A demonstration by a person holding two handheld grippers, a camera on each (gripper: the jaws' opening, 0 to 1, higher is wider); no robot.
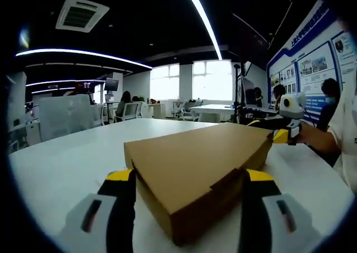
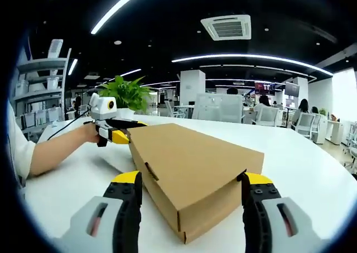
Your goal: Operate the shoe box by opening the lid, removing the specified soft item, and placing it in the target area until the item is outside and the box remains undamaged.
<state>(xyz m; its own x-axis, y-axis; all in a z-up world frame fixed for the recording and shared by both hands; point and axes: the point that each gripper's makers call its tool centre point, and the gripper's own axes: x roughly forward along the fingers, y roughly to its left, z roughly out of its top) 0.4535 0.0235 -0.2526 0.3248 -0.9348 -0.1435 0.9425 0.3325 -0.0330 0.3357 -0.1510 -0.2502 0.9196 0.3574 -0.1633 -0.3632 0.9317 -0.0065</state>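
A: Where was the shoe box (image 1: 201, 177) in the left gripper view?

B: It lay flat on the white counter (image 1: 67, 158), lid shut, with one corner reaching in between the jaws of the left gripper (image 1: 189, 177). Those jaws stood spread wide, one on either side of that corner, and I could not tell whether either touched the cardboard.

A: And from the other end?

B: In the right gripper view the same brown box (image 2: 192, 175) sat with its near corner between the jaws of the right gripper (image 2: 189, 180). They were parted too, flanking the corner, gripping nothing that I could see.

A: Did either tool show in the other's view?

B: Yes. Beyond the far end of the box, up and left of the right jaws, the left gripper (image 2: 120, 134) sat at the box's edge, held by a hand (image 2: 89, 133) on a bare forearm. In the left gripper view the right gripper (image 1: 279, 133) showed up and right of the jaws, at the far corner of the box.

A: Anything else?

B: A potted green plant (image 2: 128, 94) stood beyond the box, above the left jaw in the right gripper view.
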